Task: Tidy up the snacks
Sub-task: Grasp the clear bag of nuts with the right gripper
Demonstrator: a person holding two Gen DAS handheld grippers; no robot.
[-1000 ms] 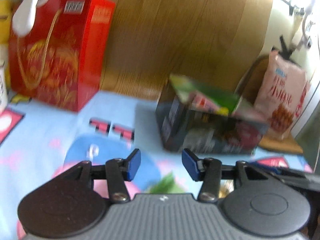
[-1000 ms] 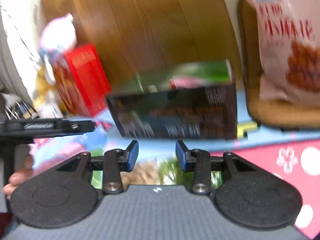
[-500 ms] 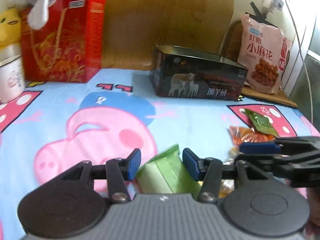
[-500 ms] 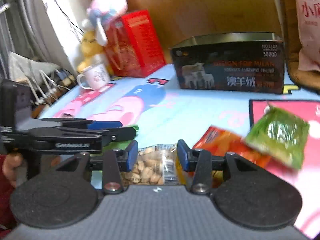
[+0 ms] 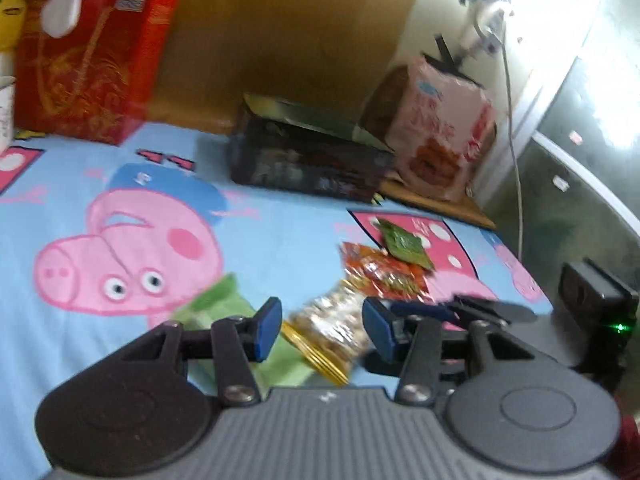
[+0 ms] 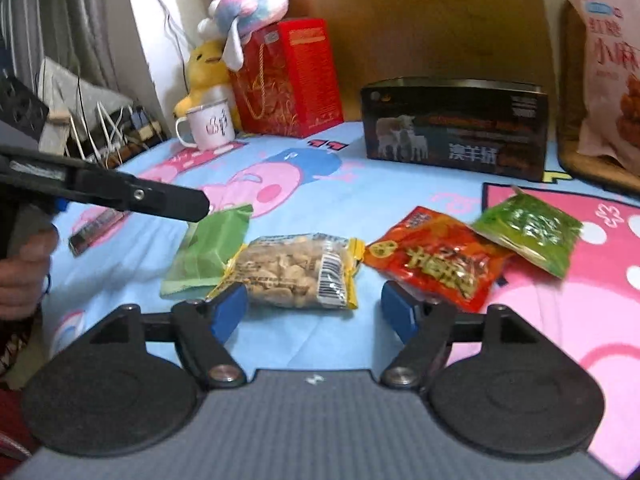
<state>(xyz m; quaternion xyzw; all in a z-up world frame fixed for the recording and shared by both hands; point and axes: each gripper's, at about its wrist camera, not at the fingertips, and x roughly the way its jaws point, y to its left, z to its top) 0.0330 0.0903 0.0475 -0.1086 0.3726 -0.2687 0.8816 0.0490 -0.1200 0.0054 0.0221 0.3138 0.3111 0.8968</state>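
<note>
Both tongs gape empty: right tongs (image 6: 314,312), just widened, frame the peanut packet (image 6: 294,274) beyond.

I'm seeing a cartoon-pig sheet (image 6: 384,200) covering the surface, carrying a nut packet (image 6: 298,270), green pouch (image 6: 208,248), red packet (image 6: 432,260), green packet (image 6: 528,228), dark box (image 6: 456,128), red gift box (image 6: 288,76) and mug (image 6: 208,126).

Bare cartoon bedsheet (image 6: 360,196) lies open between the snack packets (image 6: 296,268) and the dark box (image 6: 456,128); the red gift box (image 6: 292,80) blocks the back-left.
</note>
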